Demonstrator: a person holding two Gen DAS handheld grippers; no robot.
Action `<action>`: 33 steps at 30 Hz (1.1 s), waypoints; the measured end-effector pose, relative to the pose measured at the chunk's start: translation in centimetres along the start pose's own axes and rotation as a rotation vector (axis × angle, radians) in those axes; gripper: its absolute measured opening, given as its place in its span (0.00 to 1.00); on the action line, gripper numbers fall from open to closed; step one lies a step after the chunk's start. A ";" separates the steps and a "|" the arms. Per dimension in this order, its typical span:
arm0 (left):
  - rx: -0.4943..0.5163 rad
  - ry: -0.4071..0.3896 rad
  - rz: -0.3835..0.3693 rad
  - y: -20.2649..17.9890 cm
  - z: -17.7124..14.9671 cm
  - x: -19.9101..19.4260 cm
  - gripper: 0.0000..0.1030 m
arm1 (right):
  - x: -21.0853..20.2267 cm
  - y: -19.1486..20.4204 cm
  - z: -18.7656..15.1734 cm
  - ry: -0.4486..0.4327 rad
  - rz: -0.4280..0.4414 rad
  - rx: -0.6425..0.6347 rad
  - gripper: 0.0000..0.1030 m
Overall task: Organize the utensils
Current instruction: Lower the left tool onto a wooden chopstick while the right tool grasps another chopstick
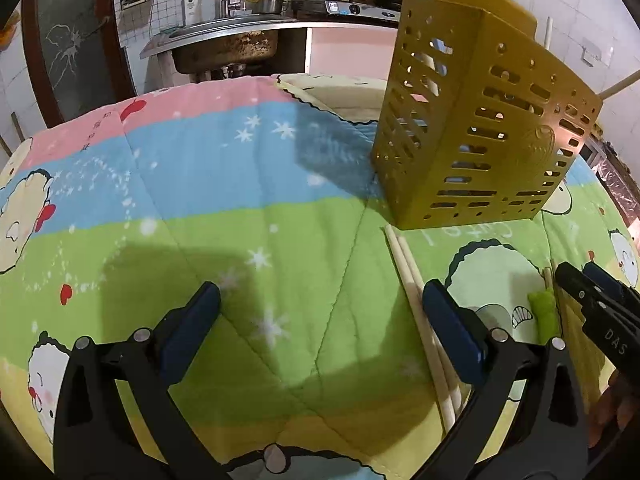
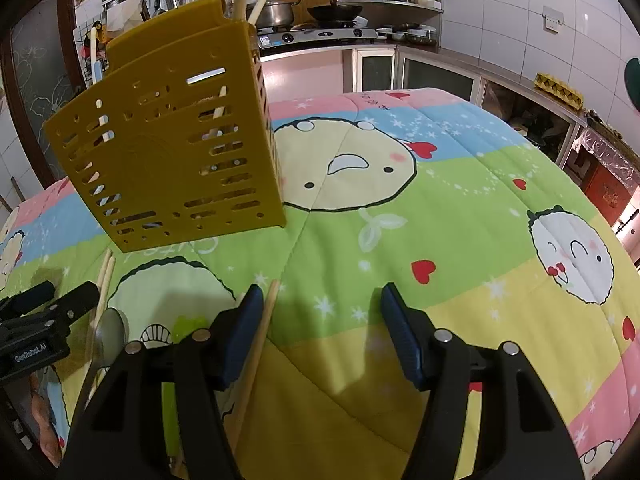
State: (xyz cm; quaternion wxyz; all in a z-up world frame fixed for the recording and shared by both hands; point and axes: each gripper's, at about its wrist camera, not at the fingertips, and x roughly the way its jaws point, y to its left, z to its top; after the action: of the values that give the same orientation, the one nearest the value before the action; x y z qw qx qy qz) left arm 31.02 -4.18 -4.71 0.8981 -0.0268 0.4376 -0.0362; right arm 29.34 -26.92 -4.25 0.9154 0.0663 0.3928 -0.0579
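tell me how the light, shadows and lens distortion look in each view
Left wrist view: strong fisheye bending, dark vignetted corners; the yellow utensil holder casts a shadow leftward across the quilt, and the open left gripper throws a soft one too. Right wrist view: same barrel distortion, brighter overall; the open right gripper shadows the quilt beneath it.

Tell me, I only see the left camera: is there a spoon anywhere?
Observer: Yes, a metal spoon lies on the blanket by the pale chopsticks.
Operator: Is anything in the yellow holder?
Observer: Two chopsticks poke out of the holder's top.
Operator: Is the other gripper holding something?
Observer: No, the right gripper is open; one chopstick lies beside its left finger.
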 end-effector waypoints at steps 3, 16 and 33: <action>-0.005 0.001 0.005 0.2 0.0 0.1 0.95 | 0.0 0.0 0.0 0.000 0.001 0.002 0.59; 0.013 0.004 0.023 0.1 0.2 0.7 0.95 | -0.3 0.4 -0.5 0.004 -0.020 -0.015 0.59; 0.053 0.021 0.034 -0.8 0.0 0.6 0.87 | -0.6 2.6 -1.1 0.046 -0.055 -0.063 0.42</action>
State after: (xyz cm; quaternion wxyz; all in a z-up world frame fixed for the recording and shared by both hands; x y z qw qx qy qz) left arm 31.34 -5.03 -5.11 0.8942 0.0050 0.4465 -0.0327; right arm 28.55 -24.14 -4.39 0.9059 0.0280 0.4169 -0.0691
